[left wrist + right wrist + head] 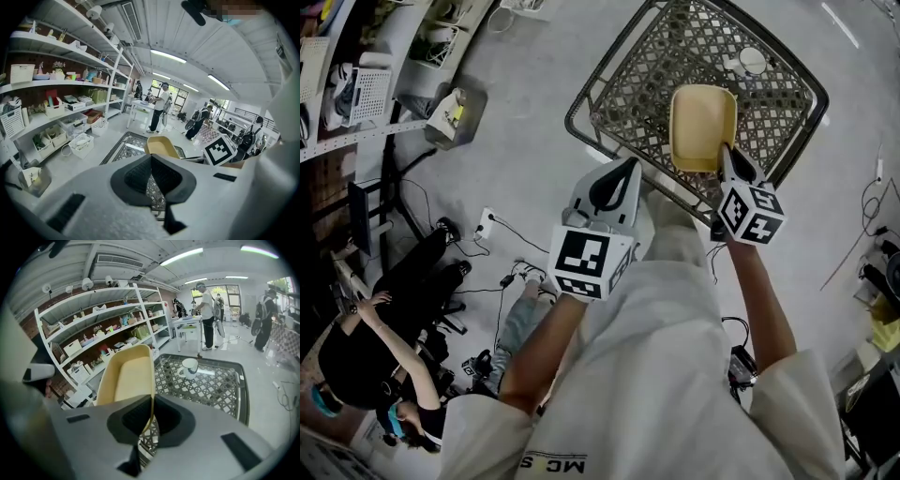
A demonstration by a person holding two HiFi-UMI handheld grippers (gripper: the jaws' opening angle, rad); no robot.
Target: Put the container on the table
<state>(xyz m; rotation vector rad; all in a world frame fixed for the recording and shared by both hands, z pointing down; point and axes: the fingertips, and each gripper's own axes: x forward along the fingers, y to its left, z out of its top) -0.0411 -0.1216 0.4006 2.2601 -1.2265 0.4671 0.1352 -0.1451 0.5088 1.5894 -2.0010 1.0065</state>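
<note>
Seemingly container (701,127) within right hand-held gripper (727,156)

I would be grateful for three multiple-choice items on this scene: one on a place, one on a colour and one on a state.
1. Where is the white cup?
A. on the lattice table
B. on the floor
C. on a shelf

2. What colour is the container?
A. blue
B. yellow
C. red

3. What is the right gripper doing?
A. open and empty
B. shut on the container's rim
C. shut on the cup

Answers:
1 A: the cup stands on the lattice top.
2 B: the container is pale yellow in all views.
3 B: the right gripper view shows the rim pinched between its jaws.
</note>
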